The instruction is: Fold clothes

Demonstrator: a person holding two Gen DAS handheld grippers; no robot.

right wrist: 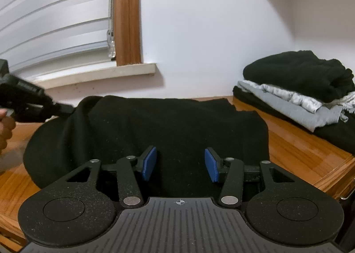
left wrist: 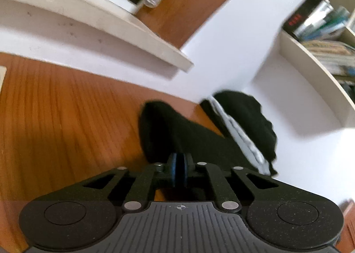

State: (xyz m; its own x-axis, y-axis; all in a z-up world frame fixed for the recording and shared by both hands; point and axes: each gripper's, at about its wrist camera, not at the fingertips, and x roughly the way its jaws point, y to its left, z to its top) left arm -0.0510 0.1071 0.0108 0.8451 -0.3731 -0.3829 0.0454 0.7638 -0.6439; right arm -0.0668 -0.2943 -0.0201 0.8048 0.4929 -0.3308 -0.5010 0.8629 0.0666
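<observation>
The black garment [right wrist: 155,133] lies spread on the wooden table [right wrist: 295,148], its long axis running side to side in the right wrist view, from the folded pile [right wrist: 297,89] toward the window sill [right wrist: 99,73]. The pile, black on grey on black, sits on the table's far corner by the wall, just beside the garment's end.

The right gripper [right wrist: 180,162] hovers over the garment's near middle, its blue pads standing apart with only cloth behind them, nothing pinched. The garment lies straight ahead of and below those fingers.

The left gripper [left wrist: 179,167] is at the sill-side end. In its own view the pads sit almost together, a thin slit between them, and the cloth lies just past the tips; whether a fold is caught there I cannot tell. From the right wrist view its tip [right wrist: 64,107] touches the garment's raised edge, held by a hand [right wrist: 5,124].

That end is the left gripper's to carry, probably toward the pile.

Books [left wrist: 310,15] stand on a shelf [left wrist: 315,71] above the pile; one dark spine bears red and pale lettering, too blurred to read.
</observation>
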